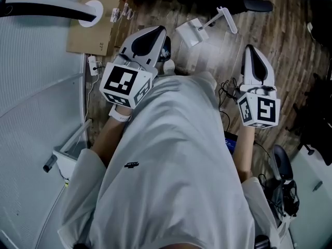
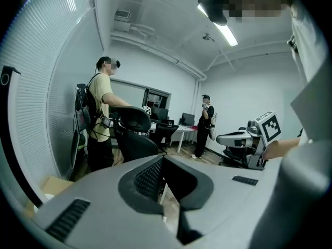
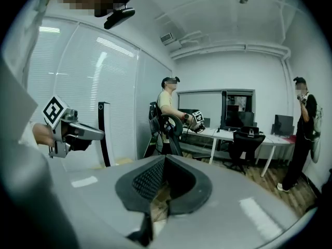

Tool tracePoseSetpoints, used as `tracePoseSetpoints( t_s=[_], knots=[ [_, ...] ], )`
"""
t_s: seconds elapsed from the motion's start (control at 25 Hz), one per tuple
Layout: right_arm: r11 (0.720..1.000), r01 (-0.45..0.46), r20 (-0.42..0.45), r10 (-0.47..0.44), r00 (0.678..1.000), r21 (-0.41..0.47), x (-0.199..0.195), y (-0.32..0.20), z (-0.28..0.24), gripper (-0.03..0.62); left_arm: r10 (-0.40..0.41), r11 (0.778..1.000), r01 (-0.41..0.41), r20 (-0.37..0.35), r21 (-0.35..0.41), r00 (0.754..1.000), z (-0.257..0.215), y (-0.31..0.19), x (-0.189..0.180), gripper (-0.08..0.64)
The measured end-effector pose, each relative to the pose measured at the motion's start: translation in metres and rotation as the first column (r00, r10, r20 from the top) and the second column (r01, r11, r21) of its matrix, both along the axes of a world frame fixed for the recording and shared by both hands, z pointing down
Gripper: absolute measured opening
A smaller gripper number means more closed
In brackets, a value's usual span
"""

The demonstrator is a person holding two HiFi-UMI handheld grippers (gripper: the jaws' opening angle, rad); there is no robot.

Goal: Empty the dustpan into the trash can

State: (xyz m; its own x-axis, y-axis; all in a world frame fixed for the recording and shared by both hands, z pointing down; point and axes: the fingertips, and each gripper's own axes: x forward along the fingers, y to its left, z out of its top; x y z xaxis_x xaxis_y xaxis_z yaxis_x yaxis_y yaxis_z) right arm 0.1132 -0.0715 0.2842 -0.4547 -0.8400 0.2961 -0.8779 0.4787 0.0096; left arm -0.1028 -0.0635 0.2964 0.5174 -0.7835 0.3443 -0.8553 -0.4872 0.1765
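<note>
The left gripper (image 2: 162, 158) has its jaws pressed together at the tips, nothing pinched. The right gripper (image 3: 165, 158) is the same, tips touching and empty. The white dustpan (image 1: 193, 31) lies on the wooden floor (image 1: 280, 40) ahead of the person (apart from both grippers).

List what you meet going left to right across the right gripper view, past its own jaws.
left tool → person in the yellow shirt → black office chair → person in black
</note>
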Motion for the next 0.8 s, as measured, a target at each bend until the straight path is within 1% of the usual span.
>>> tracePoseSetpoints(
  t_s=[0.16,0.28,0.36,0.52,0.6,0.68,0.8],
  knots=[
    [1.000,-0.026,-0.025,0.026,0.999,-0.011,-0.011,0.003,0.003,0.012,0.039,0.999,-0.039,-0.005,0.012,0.999,-0.009,-0.009,-0.006,0.006],
    [1.000,-0.021,-0.003,0.021,1.000,-0.013,-0.025,-0.008,0.007,0.012,0.021,0.999,-0.021,0.005,0.033,1.000,-0.017,-0.018,-0.013,0.006],
    [1.000,-0.015,-0.002,0.015,1.000,0.003,-0.026,-0.009,0.004,0.012,0.025,0.999,-0.025,0.003,0.035,1.000,-0.017,-0.019,-0.007,0.006],
    [0.999,0.009,-0.011,-0.008,1.000,0.031,-0.037,-0.008,-0.002,0.012,0.028,0.999,-0.027,-0.026,0.038,0.999,-0.017,-0.014,-0.004,0.006],
    [0.999,0.043,-0.005,-0.042,0.999,0.029,-0.050,-0.006,-0.005,0.012,0.029,0.999,-0.027,-0.037,0.037,0.999,-0.020,-0.011,-0.008,0.006],
    [0.996,0.087,-0.023,-0.087,0.996,0.025,-0.060,-0.002,-0.006,0.012,0.032,0.999,-0.031,-0.040,0.033,0.999,-0.021,-0.008,-0.011,0.006],
    [0.993,0.115,-0.063,-0.113,0.992,0.026,-0.067,0.000,-0.007,0.012,0.024,0.999,-0.022,-0.053,0.030,0.998,-0.021,-0.005,-0.014,0.006]
  ],
)
